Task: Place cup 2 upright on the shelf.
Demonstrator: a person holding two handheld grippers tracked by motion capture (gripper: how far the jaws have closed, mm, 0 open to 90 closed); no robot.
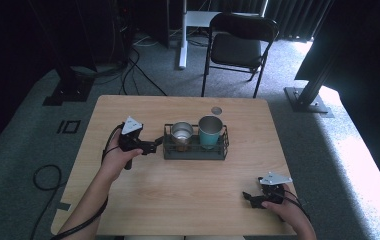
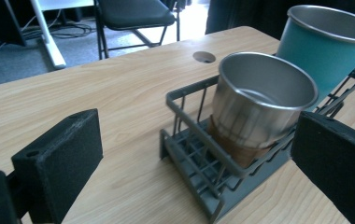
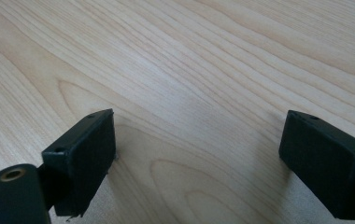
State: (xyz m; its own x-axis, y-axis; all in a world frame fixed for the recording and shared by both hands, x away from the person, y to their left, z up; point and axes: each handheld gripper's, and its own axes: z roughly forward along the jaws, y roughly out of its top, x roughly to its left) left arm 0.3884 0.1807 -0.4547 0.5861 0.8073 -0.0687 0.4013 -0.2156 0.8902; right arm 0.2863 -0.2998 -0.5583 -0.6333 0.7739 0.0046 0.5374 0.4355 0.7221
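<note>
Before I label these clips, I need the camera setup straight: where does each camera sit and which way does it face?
High view: above the person's side, facing forward and down on the table; both forearms, left gripper and right gripper show.
Left gripper view: rides that gripper, facing the steel cup in the wire rack; its open jaws show.
Right gripper view: faces bare tabletop; its open jaws show.
High and left gripper views share rack, steel cup and teal cup.

No legible text, label, brand, number or sign found: none on steel cup (image 2: 259, 105), teal cup (image 2: 327, 46), rack (image 2: 199, 161), worktop (image 1: 143, 107) or either gripper.
</note>
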